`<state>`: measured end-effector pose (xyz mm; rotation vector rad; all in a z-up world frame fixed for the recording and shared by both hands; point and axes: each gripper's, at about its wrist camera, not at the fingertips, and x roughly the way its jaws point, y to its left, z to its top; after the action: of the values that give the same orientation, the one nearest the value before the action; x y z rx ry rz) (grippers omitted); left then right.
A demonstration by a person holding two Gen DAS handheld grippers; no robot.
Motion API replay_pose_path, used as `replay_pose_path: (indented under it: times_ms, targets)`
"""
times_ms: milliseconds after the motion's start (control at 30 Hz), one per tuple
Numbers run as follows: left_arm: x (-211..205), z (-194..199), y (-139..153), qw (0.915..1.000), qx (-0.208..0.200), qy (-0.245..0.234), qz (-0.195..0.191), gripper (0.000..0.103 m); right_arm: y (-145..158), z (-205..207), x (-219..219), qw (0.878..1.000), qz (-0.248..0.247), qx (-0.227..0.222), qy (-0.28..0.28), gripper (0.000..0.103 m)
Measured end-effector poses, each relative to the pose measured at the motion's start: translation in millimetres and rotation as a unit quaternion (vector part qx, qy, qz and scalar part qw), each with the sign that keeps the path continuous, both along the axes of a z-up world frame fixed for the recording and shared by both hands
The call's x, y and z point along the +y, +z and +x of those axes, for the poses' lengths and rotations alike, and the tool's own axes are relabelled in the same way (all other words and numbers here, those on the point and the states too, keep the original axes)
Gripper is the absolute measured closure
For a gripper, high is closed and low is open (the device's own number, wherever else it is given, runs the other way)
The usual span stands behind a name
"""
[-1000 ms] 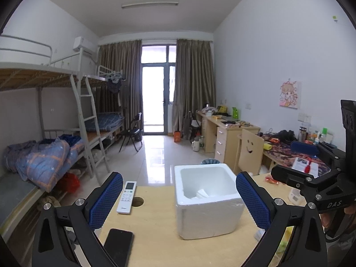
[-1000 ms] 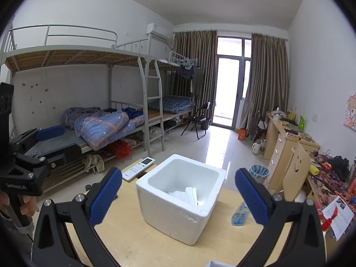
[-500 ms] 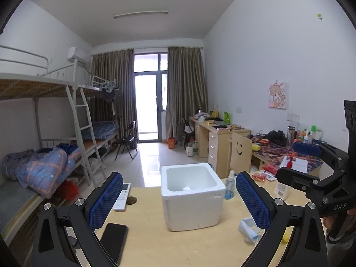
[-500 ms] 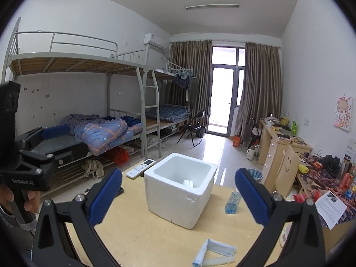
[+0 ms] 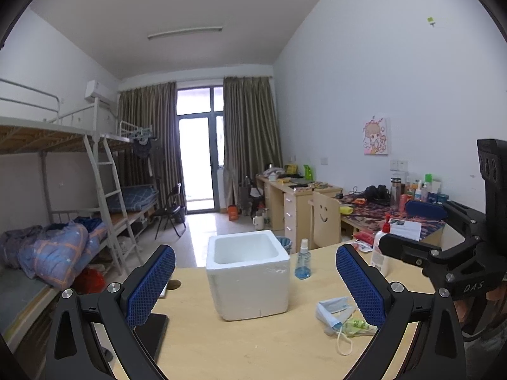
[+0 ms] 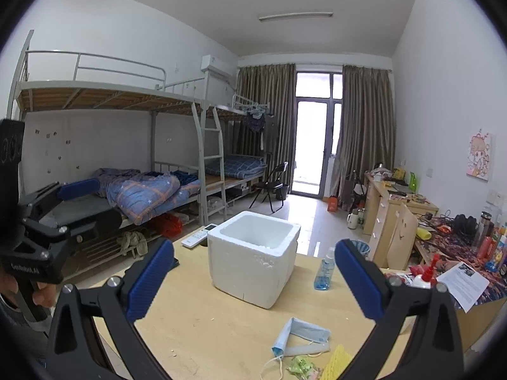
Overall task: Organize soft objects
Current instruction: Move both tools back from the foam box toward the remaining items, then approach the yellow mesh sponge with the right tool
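Face mask (image 6: 299, 337) lies crumpled on table (image 6: 206, 326), near foam box (image 6: 253, 261). Left gripper (image 5: 255, 280) and right gripper (image 6: 253, 277) both spread wide, empty.

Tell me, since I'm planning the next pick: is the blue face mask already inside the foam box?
No, the face mask lies on the table in front of the foam box.

Box (image 5: 250, 280) looks like white foam, grainy and matt, crumbly at the rim. Tabletop (image 5: 253, 348) is pale wood laminate, smooth. Face mask (image 6: 304, 335) is soft blue cloth. Spray bottle (image 5: 302, 262) is clear plastic. Floor (image 5: 206, 234) is glossy tile, bunk bed frame (image 6: 202, 145) painted metal.
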<state>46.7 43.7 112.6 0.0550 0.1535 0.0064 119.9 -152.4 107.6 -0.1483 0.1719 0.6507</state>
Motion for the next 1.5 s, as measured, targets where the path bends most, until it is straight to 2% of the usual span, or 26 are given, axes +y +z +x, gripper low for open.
replay_pose_path:
  times_ms: [333, 467, 667, 867, 1033, 1167, 1300, 1500]
  targets:
    - [-5.4, -15.3, -16.5, 0.9997, -0.018, -0.006, -0.013, 0.001, -20.8, -20.1, -14.1, 1.0, 0.009, -0.008, -0.007, 0.0]
    - [-8.0, -21.3, -29.2, 0.9994, -0.027, 0.001, -0.02, 0.001, -33.7, -26.7, -23.7, 0.999, 0.028, -0.015, -0.006, 0.0]
    - [-10.2, -22.4, -52.6, 0.9995, -0.015, -0.007, -0.027, 0.001, -52.0, -26.4, -28.8, 0.999, 0.039, -0.005, -0.018, 0.0]
    - [-16.6, -29.0, -75.3, 0.9994, -0.016, -0.016, -0.026, 0.001, -72.9, -36.2, -35.6, 0.997, 0.045, -0.018, -0.058, 0.0]
    - [-13.6, -31.3, -89.7, 0.9986, -0.005, -0.02, -0.049, 0.001, -87.0, -39.1, -39.9, 0.998, 0.046, -0.004, -0.048, 0.0]
    - [-12.1, -33.9, -100.1, 0.9979, -0.007, -0.009, -0.064, 0.001, -94.7, -43.3, -40.1, 0.998, 0.044, -0.003, -0.048, 0.0]
    - [-13.4, -34.4, -106.7, 0.9979, -0.007, 0.009, -0.063, 0.001, -98.8, -45.1, -43.7, 0.997, 0.046, -0.014, -0.067, 0.0]
    - [-19.4, -35.5, -119.8, 0.9985, -0.008, 0.017, -0.052, 0.001, -110.9, -41.3, -51.0, 0.996, 0.043, 0.001, -0.082, 0.0]
